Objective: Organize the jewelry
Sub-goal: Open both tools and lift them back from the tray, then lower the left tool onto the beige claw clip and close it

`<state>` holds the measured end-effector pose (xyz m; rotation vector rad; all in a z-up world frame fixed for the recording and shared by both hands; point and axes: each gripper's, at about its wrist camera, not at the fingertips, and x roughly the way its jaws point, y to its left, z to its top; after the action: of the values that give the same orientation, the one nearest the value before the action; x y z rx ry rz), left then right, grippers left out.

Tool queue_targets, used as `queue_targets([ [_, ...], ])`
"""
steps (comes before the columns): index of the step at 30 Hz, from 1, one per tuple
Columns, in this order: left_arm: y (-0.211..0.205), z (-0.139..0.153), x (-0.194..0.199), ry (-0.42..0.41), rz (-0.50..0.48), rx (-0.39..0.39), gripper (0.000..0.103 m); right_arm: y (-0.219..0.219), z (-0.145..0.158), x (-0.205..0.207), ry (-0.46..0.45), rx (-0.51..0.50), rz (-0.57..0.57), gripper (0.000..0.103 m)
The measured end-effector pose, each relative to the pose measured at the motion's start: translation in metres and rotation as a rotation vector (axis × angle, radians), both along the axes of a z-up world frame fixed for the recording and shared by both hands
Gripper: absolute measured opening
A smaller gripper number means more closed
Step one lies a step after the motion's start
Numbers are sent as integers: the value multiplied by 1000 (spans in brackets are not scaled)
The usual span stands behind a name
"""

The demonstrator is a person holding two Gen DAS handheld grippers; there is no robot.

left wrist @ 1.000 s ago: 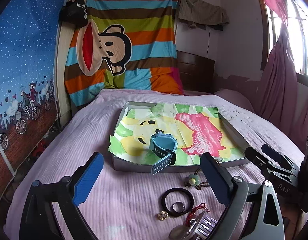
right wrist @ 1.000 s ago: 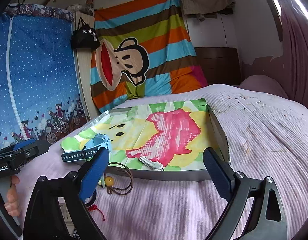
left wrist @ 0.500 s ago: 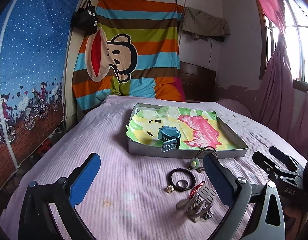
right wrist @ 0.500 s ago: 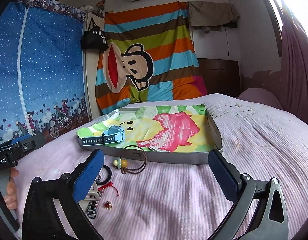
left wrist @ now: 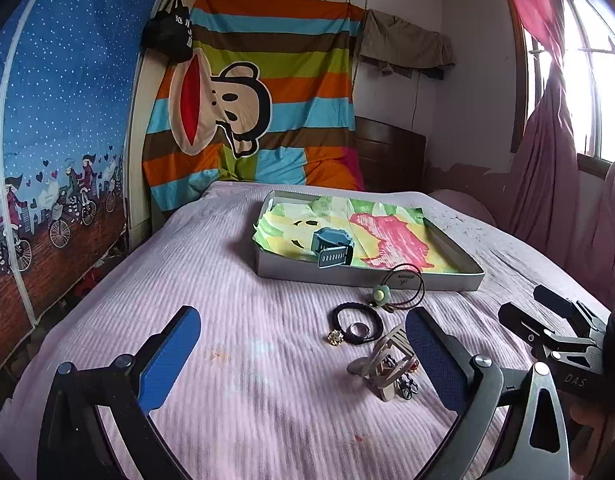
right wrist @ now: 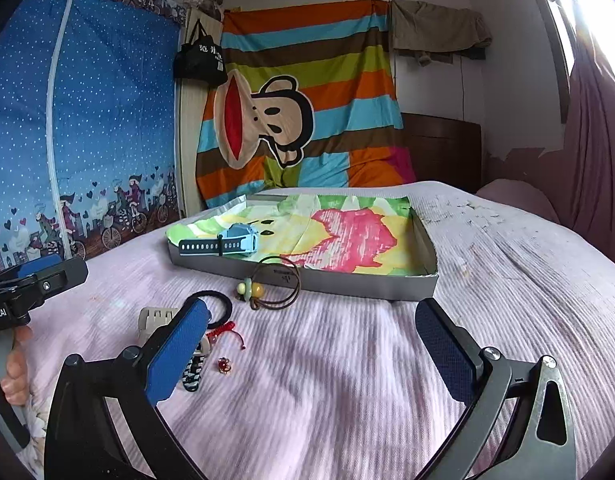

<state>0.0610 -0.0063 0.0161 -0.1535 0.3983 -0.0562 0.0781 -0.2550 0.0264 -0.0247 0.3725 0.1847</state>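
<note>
- Step in hand: between picks. My left gripper (left wrist: 299,350) and my right gripper (right wrist: 313,340) both hang over the bed (left wrist: 235,360) with jaws spread wide and nothing between the pads.
- Already sorted, as I judge it: the blue watch (left wrist: 333,246) lies inside the grey tray (left wrist: 367,278), its strap end resting on the near wall, on the coloured paper lining (left wrist: 387,236).
- Waiting on the bed, just in front of the tray: a brown cord with green and amber beads (right wrist: 273,286) leaning on the tray wall; a black hair band (left wrist: 357,324) with a silver ring (left wrist: 357,329) inside its loop; a small gold piece (left wrist: 335,337) touching the band; a beige hair claw (left wrist: 387,364); a red string (right wrist: 225,330); a red-stoned ring (right wrist: 224,365).
- Next move, in my judgement: lower one gripper onto a single loose piece, close narrowly, and carry it over the tray wall. The small rings call for a fine pinch against soft bedding.
- Hard to make out: my right gripper's left pad covers most of the claw and a striped item (right wrist: 192,376) beneath it; the same item is tiny in the left view, so I cannot name it.
</note>
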Motion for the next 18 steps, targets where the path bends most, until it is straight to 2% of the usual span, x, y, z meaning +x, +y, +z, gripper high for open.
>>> queue_targets([
  [5,1,-6,3,42,-22,6,103,1,-11,9,65,-1,17,102],
  [11,-3,-13,8,83,-111,-4,102,8,-20,14,107,-20,41,102],
  [14,-6,-16,12,108,-150,-12,96,11,-24,16,128,-26,52,99],
  [18,-10,-20,16,132,-201,-22,88,14,-29,22,162,-29,71,88],
])
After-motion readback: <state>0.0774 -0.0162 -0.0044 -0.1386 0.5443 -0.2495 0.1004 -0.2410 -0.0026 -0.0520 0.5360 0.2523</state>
